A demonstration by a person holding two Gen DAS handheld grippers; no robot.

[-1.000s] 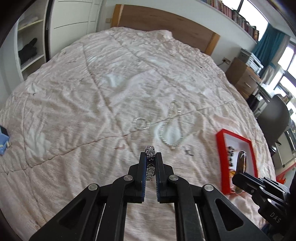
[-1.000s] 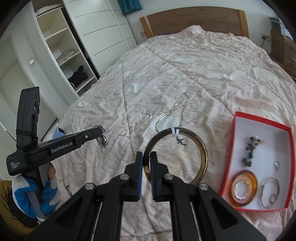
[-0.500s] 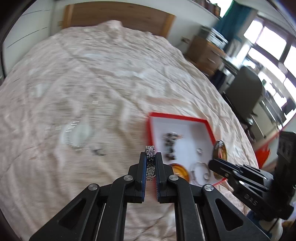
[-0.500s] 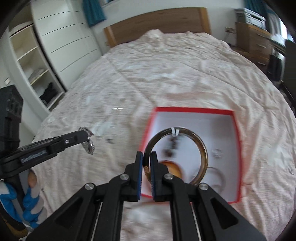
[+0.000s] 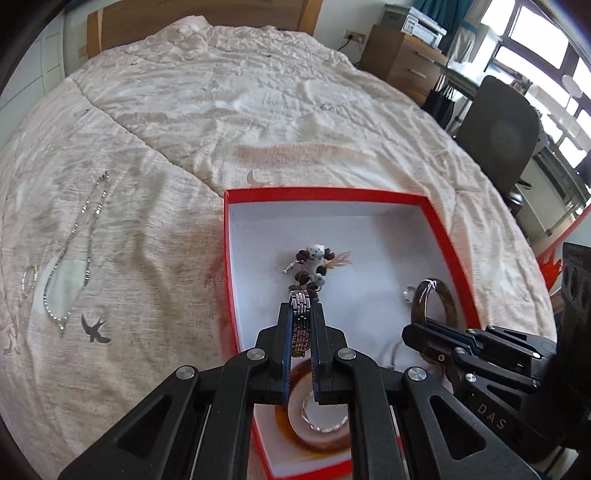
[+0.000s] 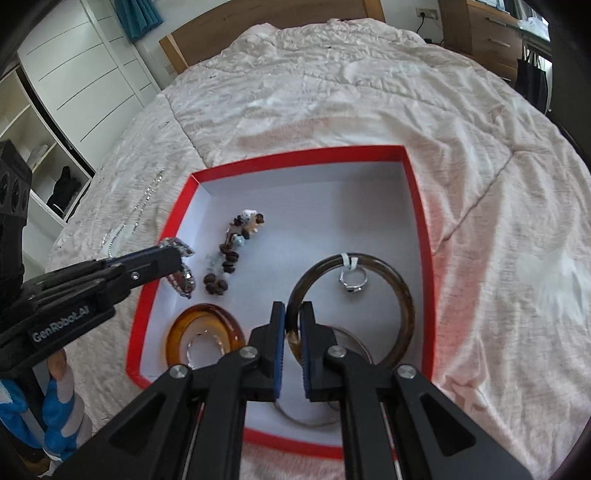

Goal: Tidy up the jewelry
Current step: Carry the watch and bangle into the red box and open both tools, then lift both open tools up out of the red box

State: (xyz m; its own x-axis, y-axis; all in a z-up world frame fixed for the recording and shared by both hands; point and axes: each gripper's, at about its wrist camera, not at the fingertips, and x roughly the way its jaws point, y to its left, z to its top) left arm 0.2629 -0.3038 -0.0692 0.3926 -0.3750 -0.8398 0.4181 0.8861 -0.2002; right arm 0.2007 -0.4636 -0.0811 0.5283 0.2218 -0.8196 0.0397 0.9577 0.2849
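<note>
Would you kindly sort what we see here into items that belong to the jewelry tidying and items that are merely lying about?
Part of the job:
- red box
- metal link bracelet in the left gripper
- dark bangle in the right gripper
- silver chain on the bedspread
- beaded bracelet, amber bangle, ring in the box

Just lying about:
- office chair
- wooden dresser

"genrobot.ai" in white runs along the left gripper (image 6: 177,271); "das" is embossed on the right gripper (image 5: 428,325).

A home bedroom: quilted bed (image 5: 229,110), wooden headboard (image 6: 266,22), wardrobe (image 6: 85,74)
</note>
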